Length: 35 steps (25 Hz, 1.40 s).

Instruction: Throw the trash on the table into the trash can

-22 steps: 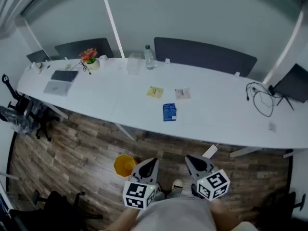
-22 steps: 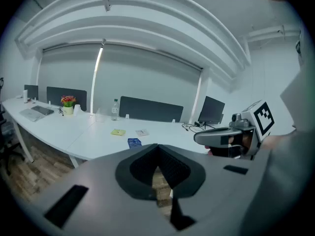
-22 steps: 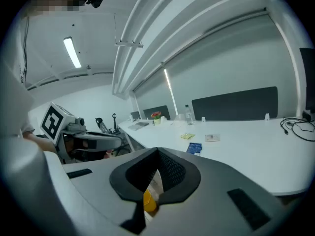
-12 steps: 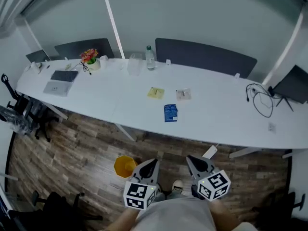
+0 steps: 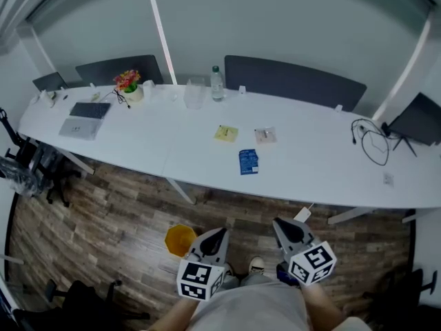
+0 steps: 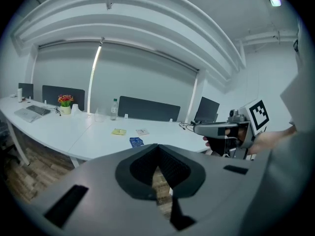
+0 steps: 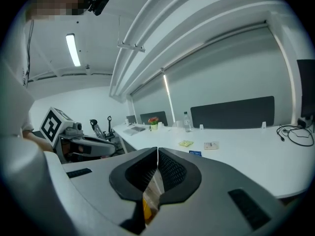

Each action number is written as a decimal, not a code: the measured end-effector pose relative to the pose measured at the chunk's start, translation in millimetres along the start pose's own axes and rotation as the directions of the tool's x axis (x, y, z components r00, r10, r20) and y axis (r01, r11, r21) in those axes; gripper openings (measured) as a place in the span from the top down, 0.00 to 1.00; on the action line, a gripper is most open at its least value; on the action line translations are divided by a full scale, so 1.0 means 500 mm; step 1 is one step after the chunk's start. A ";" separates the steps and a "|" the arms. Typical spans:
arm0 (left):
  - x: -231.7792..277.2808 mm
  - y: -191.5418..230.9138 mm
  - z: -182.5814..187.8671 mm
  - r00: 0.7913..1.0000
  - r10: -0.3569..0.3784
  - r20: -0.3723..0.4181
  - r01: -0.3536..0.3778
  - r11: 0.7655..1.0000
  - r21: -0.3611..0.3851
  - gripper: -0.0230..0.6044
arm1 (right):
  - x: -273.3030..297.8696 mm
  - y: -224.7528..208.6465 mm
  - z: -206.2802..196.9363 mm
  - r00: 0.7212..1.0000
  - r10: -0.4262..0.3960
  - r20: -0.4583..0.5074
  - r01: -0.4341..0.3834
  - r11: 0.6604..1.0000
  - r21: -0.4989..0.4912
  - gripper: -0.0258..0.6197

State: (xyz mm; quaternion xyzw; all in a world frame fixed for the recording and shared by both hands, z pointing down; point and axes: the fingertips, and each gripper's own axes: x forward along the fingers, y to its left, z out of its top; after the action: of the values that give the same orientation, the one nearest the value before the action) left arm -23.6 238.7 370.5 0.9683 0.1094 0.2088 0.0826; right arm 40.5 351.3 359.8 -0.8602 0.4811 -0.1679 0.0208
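Observation:
Three bits of trash lie on the long white table (image 5: 138, 143): a yellow note (image 5: 225, 134), a small pale packet (image 5: 264, 136) and a blue packet (image 5: 249, 161). A yellow trash can (image 5: 180, 239) stands on the wood floor in front of the table, just left of my left gripper (image 5: 215, 236). My right gripper (image 5: 286, 227) is beside it, close to my body. Both are shut with nothing in them and well short of the table. The left gripper view shows shut jaws (image 6: 157, 146) and the blue packet (image 6: 136, 142) beyond. The right gripper view shows shut jaws (image 7: 157, 151).
On the table's far side stand a water bottle (image 5: 217, 83), a clear cup (image 5: 195, 92) and a flower pot (image 5: 129, 85). A laptop (image 5: 86, 118) lies at the left, cables (image 5: 372, 143) and a dark monitor (image 5: 419, 119) at the right. Dark chairs (image 5: 296, 81) line the far edge.
The head view has shifted a little, so the table and trash sit slightly right and lower. Both grippers stay shut, low near my body.

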 end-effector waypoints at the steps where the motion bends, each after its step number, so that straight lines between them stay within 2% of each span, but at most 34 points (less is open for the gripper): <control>1: -0.004 0.005 -0.002 1.000 -0.005 -0.001 0.005 1.000 0.003 0.96 | 0.001 0.002 -0.001 1.000 -0.007 -0.002 0.007 1.000 -0.001 0.91; 9: -0.010 0.037 -0.004 1.000 -0.019 -0.002 0.019 1.000 -0.004 0.96 | 0.010 0.002 -0.007 0.999 -0.038 -0.009 0.038 0.999 -0.001 0.91; 15: 0.037 0.058 0.003 1.000 -0.014 -0.005 0.014 1.000 -0.007 0.96 | 0.054 -0.047 -0.015 0.999 -0.031 -0.026 0.031 0.999 0.009 0.91; 22: 0.135 0.113 0.062 1.000 0.029 0.006 -0.029 0.999 -0.027 0.96 | 0.152 -0.145 0.045 1.000 0.004 -0.028 -0.005 0.999 -0.040 0.91; 30: 0.253 0.165 0.138 0.995 0.099 0.025 -0.097 0.993 -0.065 0.96 | 0.260 -0.260 0.098 0.996 0.073 -0.051 -0.075 0.996 -0.046 0.91; 35: 0.303 0.195 0.179 0.985 0.167 0.045 -0.165 0.985 -0.054 0.96 | 0.301 -0.308 0.122 0.991 0.118 -0.069 -0.123 0.989 -0.076 0.91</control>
State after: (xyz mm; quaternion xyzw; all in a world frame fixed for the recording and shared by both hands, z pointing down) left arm 166.3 172.2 368.4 0.9765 0.0210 0.1938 0.0921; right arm 258.0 300.7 373.3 -0.8238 0.5391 -0.1742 -0.0191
